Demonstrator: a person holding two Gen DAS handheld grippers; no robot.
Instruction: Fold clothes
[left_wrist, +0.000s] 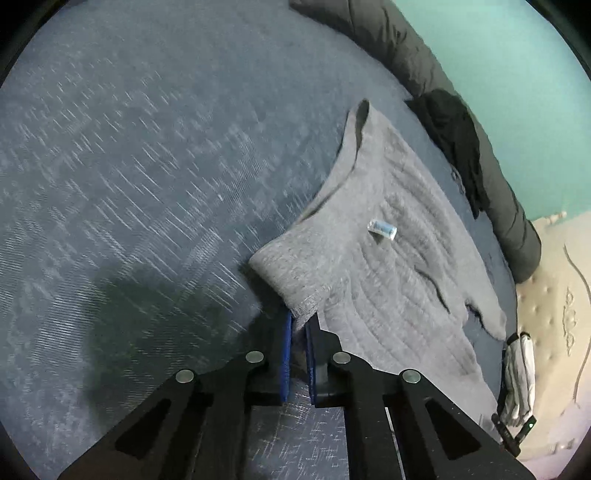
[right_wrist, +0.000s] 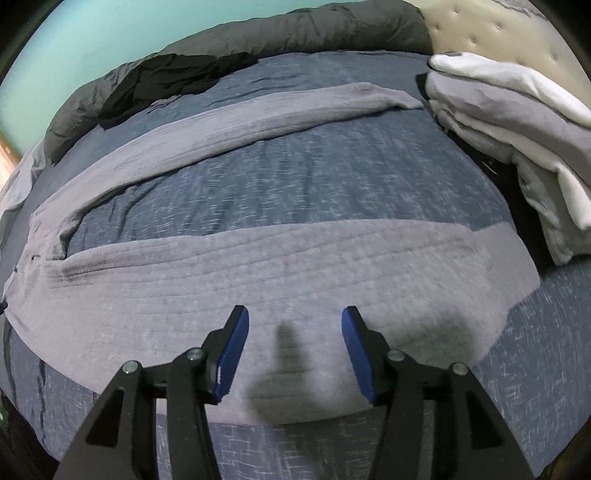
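Left gripper: blue pads pinched on the corner of a grey ribbed garment. Garment spread on a blue mottled bedsheet, a small clear tag on top. Dark duvet and black clothing along the far edge. Folded pale clothes at right, beside a beige tufted headboard.

Grey ribbed garment on a blue, white-flecked bedspread; blue-padded black fingers

The left gripper has black angular arms with round silver screws. The right gripper matches it. Both carry blue pads.
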